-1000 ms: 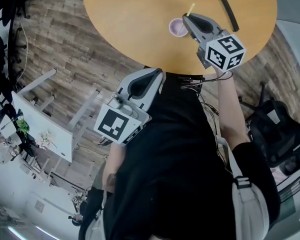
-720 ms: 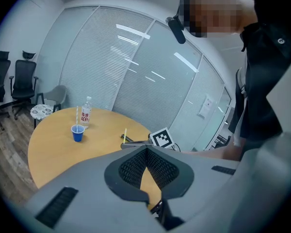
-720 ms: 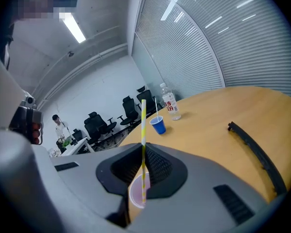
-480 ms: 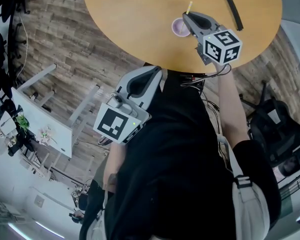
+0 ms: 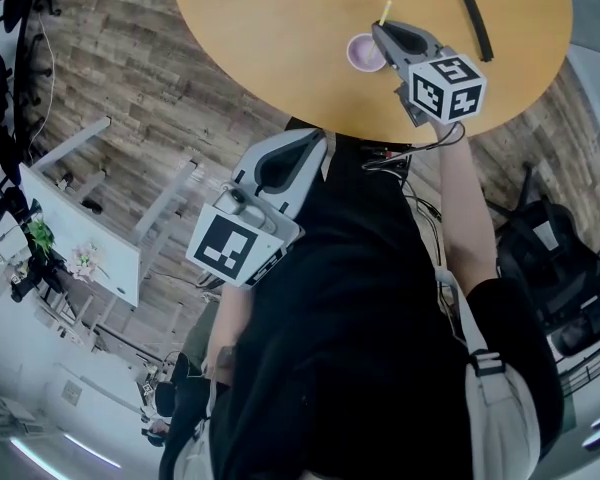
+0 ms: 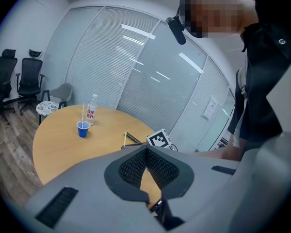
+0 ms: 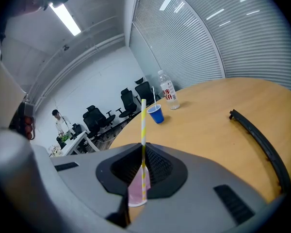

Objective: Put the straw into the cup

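A small purple cup [image 5: 364, 52] stands on the round wooden table [image 5: 270, 28] near its front edge. My right gripper [image 5: 380, 28] is just to the cup's right, shut on a yellow-and-white striped straw [image 5: 384, 13]. In the right gripper view the straw [image 7: 143, 125] stands upright between the jaws, and its lower end overlaps the cup [image 7: 137, 191]; I cannot tell if it is inside. My left gripper [image 5: 315, 140] hangs off the table in front of the person's body, its jaws together with nothing between them [image 6: 146, 148].
A blue cup [image 7: 156, 113] with its own straw and a water bottle [image 7: 168, 96] stand further along the table. A black strip [image 7: 259, 140] lies at the right. Office chairs [image 7: 138, 93] and a person [image 7: 60, 123] are beyond. A white desk [image 5: 80, 258] stands on the floor.
My right gripper has sunk a little with the straw, closer to the cup. The left gripper has kept still.
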`<state>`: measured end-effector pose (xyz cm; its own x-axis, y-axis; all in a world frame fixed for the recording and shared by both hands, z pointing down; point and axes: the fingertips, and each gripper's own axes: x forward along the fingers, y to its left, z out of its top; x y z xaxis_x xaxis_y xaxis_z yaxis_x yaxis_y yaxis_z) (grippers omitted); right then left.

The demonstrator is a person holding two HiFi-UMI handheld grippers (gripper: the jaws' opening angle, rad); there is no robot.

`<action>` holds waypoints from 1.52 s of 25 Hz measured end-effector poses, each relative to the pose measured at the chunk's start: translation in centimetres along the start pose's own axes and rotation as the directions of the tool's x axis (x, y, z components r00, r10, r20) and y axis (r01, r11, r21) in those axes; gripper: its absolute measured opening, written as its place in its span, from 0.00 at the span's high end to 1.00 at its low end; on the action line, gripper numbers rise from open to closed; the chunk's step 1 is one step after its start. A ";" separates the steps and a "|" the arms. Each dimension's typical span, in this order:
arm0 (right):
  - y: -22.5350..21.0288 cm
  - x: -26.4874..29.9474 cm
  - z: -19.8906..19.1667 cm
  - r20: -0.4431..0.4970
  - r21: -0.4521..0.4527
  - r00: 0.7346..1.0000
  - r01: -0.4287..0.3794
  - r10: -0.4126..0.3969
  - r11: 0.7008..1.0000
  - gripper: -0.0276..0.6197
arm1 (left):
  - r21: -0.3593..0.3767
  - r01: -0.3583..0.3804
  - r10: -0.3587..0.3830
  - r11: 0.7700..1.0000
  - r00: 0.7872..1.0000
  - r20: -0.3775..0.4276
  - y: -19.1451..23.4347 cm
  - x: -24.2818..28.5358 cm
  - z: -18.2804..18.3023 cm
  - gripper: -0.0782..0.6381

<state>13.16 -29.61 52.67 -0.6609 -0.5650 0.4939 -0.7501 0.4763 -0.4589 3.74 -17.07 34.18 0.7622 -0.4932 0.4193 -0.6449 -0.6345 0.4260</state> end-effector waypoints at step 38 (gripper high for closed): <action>-0.4 1.0 -0.8 -0.061 0.001 0.998 0.030 -0.030 1.000 0.75 | -0.025 -0.001 0.002 1.000 1.000 0.017 1.0 -1.2 0.0 0.87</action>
<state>12.77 -29.86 53.94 -0.6386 -0.5368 0.5514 -0.7694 0.4585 -0.4447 2.17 -17.08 34.06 0.7620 -0.5042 0.4064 -0.6470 -0.6188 0.4455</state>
